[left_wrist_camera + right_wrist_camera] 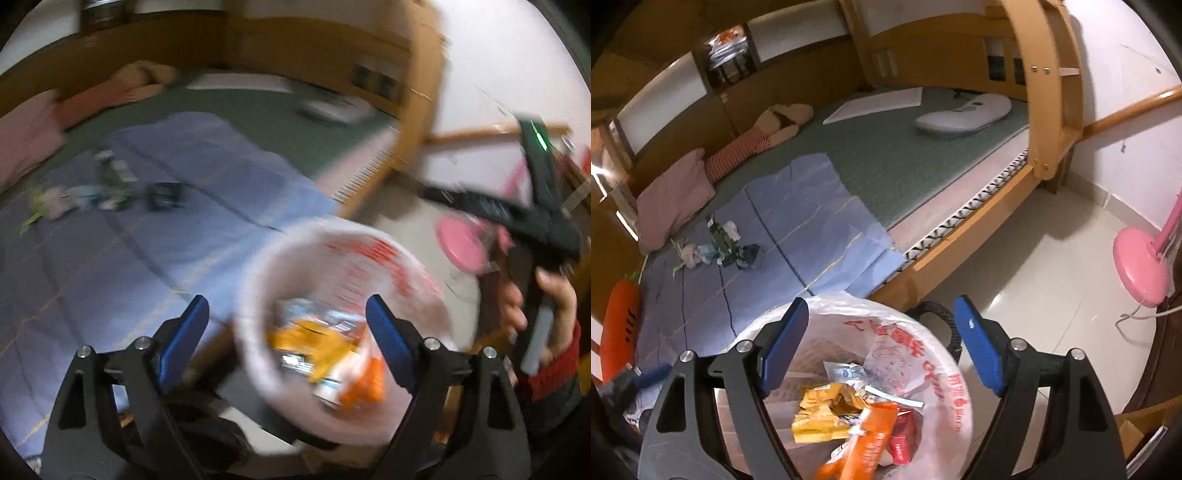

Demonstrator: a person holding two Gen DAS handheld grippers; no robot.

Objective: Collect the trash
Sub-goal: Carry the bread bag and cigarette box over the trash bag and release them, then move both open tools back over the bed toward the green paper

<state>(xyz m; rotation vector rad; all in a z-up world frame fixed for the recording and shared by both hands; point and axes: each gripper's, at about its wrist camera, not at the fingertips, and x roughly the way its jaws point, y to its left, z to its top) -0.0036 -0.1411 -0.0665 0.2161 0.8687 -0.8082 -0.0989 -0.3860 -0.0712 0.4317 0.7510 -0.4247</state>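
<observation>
In the blurred left wrist view, the left gripper (286,317) hangs released, blue pads spread wide, over a white plastic-lined trash bin with red print (417,280) holding orange and yellow wrappers (314,339); the right hand (546,306) grips its tool nearby. In the right wrist view, the right gripper (881,321) is also spread and empty above the bin (934,373) — a small heap of crumpled scraps (718,247) lies on the blue plaid sheet (798,221) of the wooden bed (964,236), well apart from the bin.
</observation>
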